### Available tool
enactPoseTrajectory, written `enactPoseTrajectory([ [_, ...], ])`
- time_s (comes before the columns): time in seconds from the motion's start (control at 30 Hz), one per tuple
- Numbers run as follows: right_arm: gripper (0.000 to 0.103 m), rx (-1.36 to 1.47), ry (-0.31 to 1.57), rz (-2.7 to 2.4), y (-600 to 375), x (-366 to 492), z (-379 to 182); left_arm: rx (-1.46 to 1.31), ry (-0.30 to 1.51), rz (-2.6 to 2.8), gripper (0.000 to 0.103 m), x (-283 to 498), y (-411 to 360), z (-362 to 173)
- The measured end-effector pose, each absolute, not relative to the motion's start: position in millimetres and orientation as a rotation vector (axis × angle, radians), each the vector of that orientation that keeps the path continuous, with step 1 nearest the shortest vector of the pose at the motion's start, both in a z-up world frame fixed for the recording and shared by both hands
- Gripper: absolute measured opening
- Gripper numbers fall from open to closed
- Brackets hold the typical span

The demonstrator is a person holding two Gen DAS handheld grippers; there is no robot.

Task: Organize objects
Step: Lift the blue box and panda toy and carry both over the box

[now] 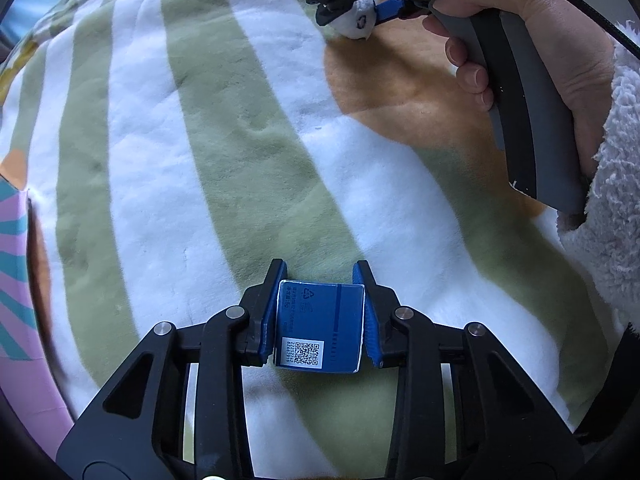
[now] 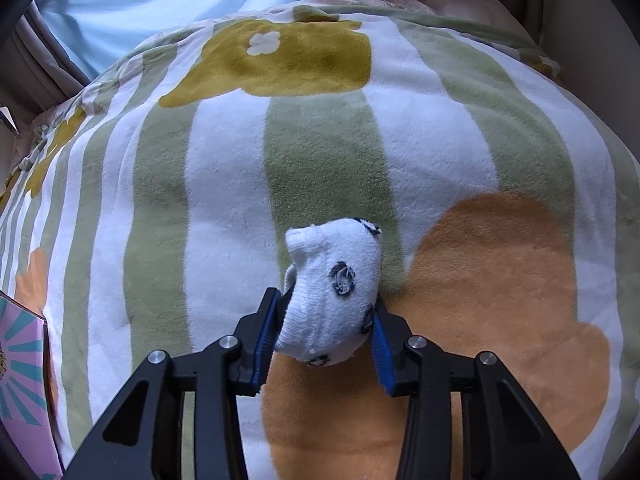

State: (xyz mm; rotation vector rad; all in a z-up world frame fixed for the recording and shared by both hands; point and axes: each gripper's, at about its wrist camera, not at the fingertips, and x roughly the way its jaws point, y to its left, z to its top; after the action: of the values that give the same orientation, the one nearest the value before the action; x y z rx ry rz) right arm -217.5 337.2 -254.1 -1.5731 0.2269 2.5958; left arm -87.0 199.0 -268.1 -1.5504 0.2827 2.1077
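Here each hand has taken hold of one item off the striped blanket [image 1: 248, 128], so two things can be cleared in a single pass. The left gripper [image 1: 320, 312] is clenched on a small blue box [image 1: 320, 326], its blue pads pressing the box's two opposite side faces; the flat, parallel sides suit a squeeze like this, and the label with its square code faces up toward the camera. The box sits low between the fingers, just above or resting on the blanket; which of the two cannot be told. The right gripper [image 2: 326, 328] is closed around a rolled white sock [image 2: 334, 292] with dark printed marks, gripped near its lower end so that most of the bundle sticks out ahead of the fingertips, over the edge of an orange patch in the blanket. Being soft, the sock bulges between the pads, and a grip this near its end could probably let it sag or slip. In the left wrist view, the person's right hand [image 1: 532, 60] wraps the gripper's handle, a fluffy sleeve [image 1: 612, 184] at the wrist. A pink patterned box [image 2: 22, 376] lies at the blanket's left edge, possibly the place where these items belong.
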Motion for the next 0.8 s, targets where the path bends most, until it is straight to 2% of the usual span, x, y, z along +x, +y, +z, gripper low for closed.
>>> enactPoseTrajectory([
  [0.23,0.038,-1.578,0.232,2.603,328,-205,-219,-1.554,0.212,2.169,0.031,-92,178,-240],
  [0.8,0.038,-1.649,0.106,2.707,256,-111,-83,-1.545,0.035,2.372,0.031,-94,98,-99],
])
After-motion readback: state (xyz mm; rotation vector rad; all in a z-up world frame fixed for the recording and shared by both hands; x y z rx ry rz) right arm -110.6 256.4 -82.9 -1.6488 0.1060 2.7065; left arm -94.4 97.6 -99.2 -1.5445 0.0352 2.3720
